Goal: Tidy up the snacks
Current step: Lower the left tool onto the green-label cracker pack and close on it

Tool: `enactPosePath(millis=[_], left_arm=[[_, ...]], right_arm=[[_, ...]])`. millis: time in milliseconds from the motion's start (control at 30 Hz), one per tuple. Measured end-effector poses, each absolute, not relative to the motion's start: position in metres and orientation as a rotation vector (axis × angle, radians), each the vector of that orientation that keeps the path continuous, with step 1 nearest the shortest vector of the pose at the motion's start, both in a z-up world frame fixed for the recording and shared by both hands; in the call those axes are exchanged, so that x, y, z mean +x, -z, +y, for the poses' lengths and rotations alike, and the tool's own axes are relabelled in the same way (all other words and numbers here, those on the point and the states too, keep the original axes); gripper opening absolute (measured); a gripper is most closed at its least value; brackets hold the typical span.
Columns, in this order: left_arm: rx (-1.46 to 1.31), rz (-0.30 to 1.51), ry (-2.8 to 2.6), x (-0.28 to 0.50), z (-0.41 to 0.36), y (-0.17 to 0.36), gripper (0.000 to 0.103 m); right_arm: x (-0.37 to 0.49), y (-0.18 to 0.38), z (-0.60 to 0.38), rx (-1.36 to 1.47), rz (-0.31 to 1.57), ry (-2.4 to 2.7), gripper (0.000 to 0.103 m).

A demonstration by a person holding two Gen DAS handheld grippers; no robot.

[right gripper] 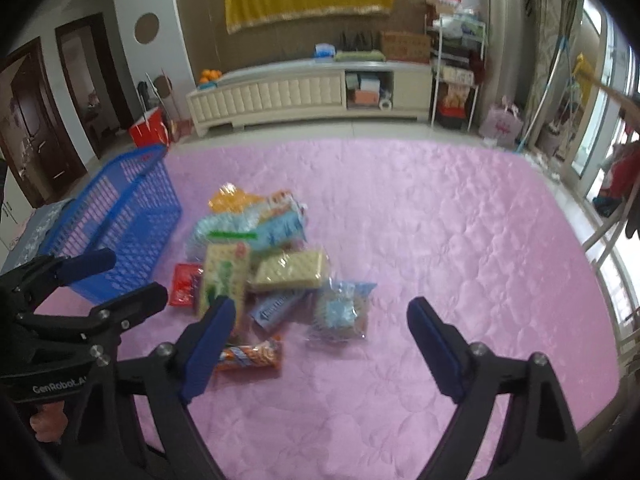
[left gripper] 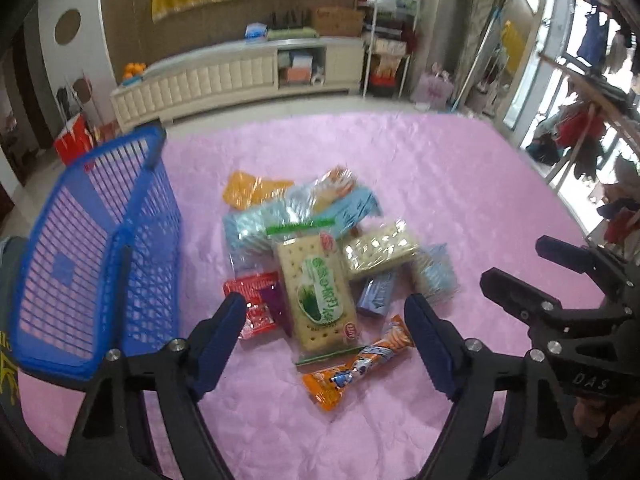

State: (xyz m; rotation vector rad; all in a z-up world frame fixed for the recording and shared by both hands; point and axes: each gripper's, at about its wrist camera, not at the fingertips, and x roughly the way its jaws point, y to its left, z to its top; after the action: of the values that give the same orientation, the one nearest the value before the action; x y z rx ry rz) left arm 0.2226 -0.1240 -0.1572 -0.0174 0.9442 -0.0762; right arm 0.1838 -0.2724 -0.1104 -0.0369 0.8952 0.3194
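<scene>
Both our left gripper [left gripper: 326,312] and right gripper [right gripper: 320,320] gape wide, holding nothing above the snack pile [left gripper: 316,264]; "GenRobot" marks one body.

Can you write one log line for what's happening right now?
left gripper: open, empty | right gripper: open, empty | snack pile: on pink mat | blue basket: beside pile

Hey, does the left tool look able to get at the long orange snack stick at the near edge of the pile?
Probably yes. The left tool stands open with nothing between its fingers, and the long orange snack stick lies on the pink quilted cover at the pile's near edge, nothing on top of it.
</scene>
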Motion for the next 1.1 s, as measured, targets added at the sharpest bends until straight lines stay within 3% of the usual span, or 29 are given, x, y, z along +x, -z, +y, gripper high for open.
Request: enactPosePath(millis=[333, 867, 967, 1100], left_arm=[[-0.047, 1.065, 0.069, 0.266, -0.117, 0.209, 0.079], [-0.019, 1.155, 0.064, 0.289, -0.126, 0.246, 0.079], [0.005, 1.147, 0.077, 0.288, -0.125, 0.245, 0.06], [0.007, 1.12, 0.096, 0.277, -0.123, 0.235, 0.058]], right_arm=[[0.212, 0.14, -0.263, -0.055, 0.926, -0.326, 0.09], [0.227, 0.165, -0.276, -0.025, 0.983, -0.306, 0.09], [0.227, 0.164, -0.274, -0.028, 0.983, -0.302, 0.09], [0.228, 0.162, -0.269, -0.032, 0.984, -0.301, 0.09]])
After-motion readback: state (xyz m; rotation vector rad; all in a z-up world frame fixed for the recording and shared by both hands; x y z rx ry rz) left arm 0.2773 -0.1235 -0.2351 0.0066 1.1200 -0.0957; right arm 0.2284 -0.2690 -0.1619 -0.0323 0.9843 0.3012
